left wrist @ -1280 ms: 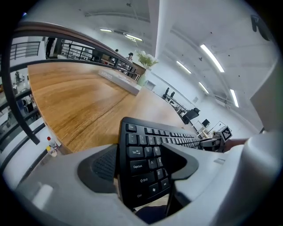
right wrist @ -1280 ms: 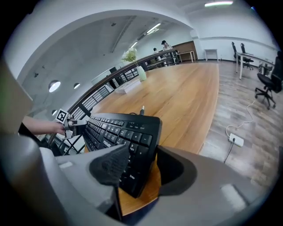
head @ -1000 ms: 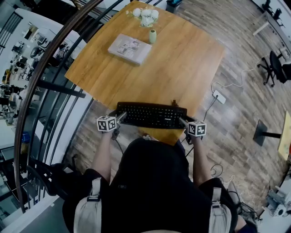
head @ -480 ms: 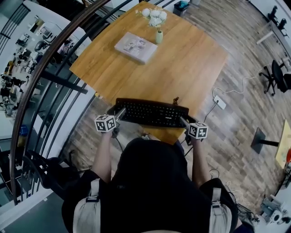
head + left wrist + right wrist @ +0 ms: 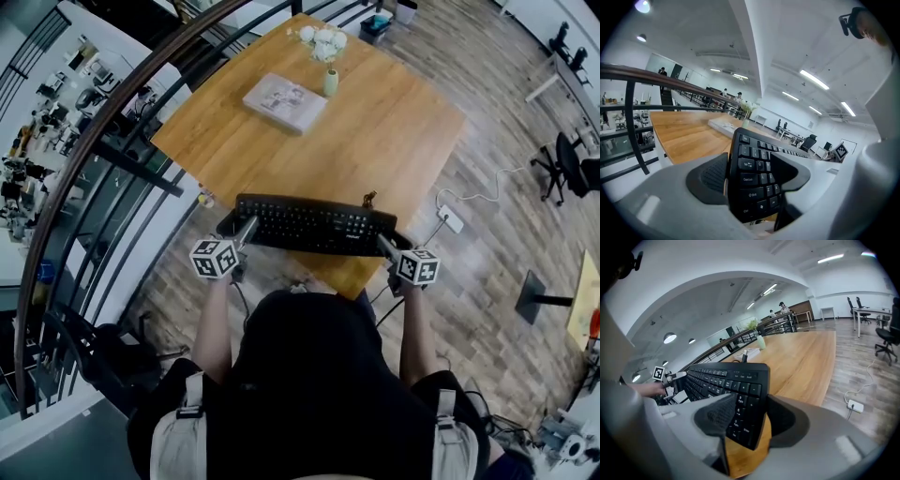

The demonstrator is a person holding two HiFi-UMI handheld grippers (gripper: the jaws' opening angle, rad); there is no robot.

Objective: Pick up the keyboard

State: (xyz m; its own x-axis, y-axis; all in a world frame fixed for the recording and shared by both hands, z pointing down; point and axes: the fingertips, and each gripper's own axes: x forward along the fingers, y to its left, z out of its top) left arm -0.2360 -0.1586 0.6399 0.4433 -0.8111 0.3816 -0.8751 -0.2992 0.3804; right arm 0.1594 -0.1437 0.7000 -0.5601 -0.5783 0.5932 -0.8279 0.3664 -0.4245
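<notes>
**Flat black plastic keyboard (image 5: pixel 314 225) held by both short ends at the near edge of the pale wooden table (image 5: pixel 375 122).**
Left gripper (image 5: pixel 246 232) and right gripper (image 5: pixel 386 247) each pinch one end; the keyboard is probably light, stiff and smooth-cased, so level end holds suit it.

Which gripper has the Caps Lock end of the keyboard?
The left gripper, shut on the keyboard at its Tab, Caps Lock, Shift end; the right gripper clamps the number-pad end.

we see a book (image 5: pixel 285 102) and a flower vase (image 5: pixel 331 82) on the tabletop (image 5: pixel 394 122). a power strip (image 5: pixel 450 220) lies on the floor (image 5: pixel 487 272).
</notes>
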